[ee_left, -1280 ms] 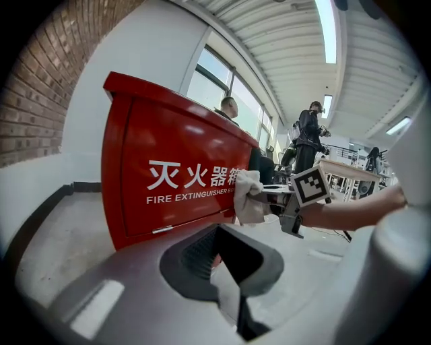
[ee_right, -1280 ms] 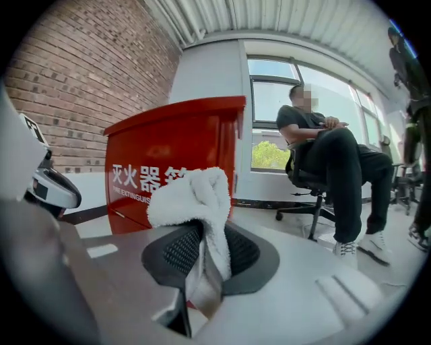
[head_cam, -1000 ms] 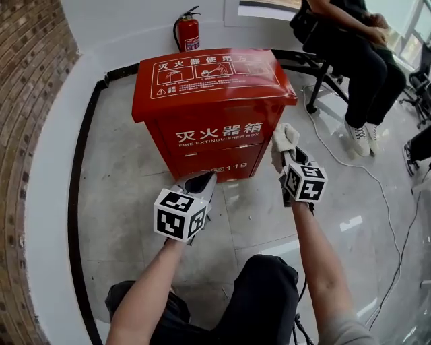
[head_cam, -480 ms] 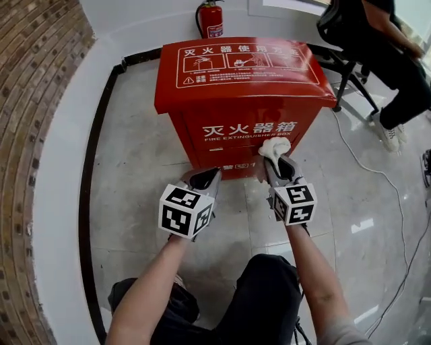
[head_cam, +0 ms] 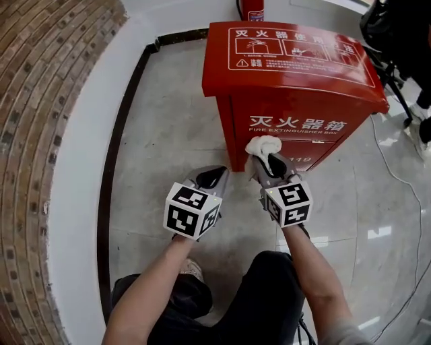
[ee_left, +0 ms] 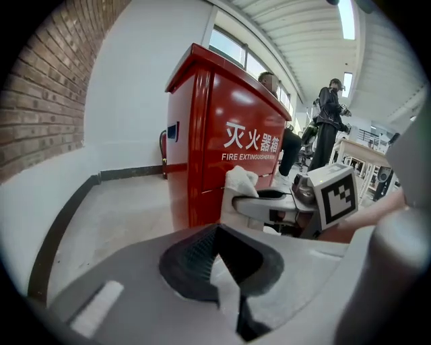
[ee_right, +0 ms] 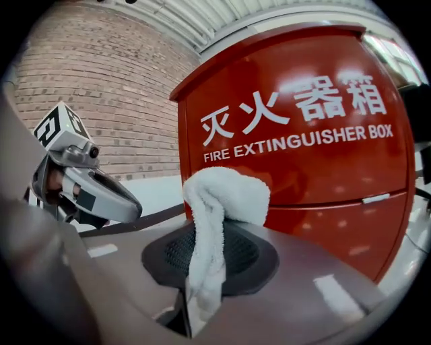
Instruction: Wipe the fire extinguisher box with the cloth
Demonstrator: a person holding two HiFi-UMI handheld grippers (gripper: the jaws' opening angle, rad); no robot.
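Note:
The red fire extinguisher box [head_cam: 296, 81] stands on the floor with white lettering on its front. My right gripper [head_cam: 267, 162] is shut on a white cloth [head_cam: 262, 145], whose bunched end presses against the lower left of the box front. In the right gripper view the cloth [ee_right: 219, 202] rises from between the jaws in front of the box [ee_right: 310, 141]. My left gripper [head_cam: 213, 177] hovers left of it, shut with nothing in it, short of the box's left corner. From the left gripper view [ee_left: 219, 269] the cloth [ee_left: 239, 183] and box [ee_left: 215, 128] show.
A curved brick wall [head_cam: 40, 121] with a white base and black floor strip [head_cam: 114, 175] runs along the left. A small fire extinguisher [head_cam: 250, 8] stands behind the box. A chair and seated person's legs [head_cam: 404, 40] are at the top right; a cable [head_cam: 397, 182] crosses the floor.
My right gripper has carried the cloth leftward across the box front, from its right side to its lower left. The left gripper has kept its place beside it.

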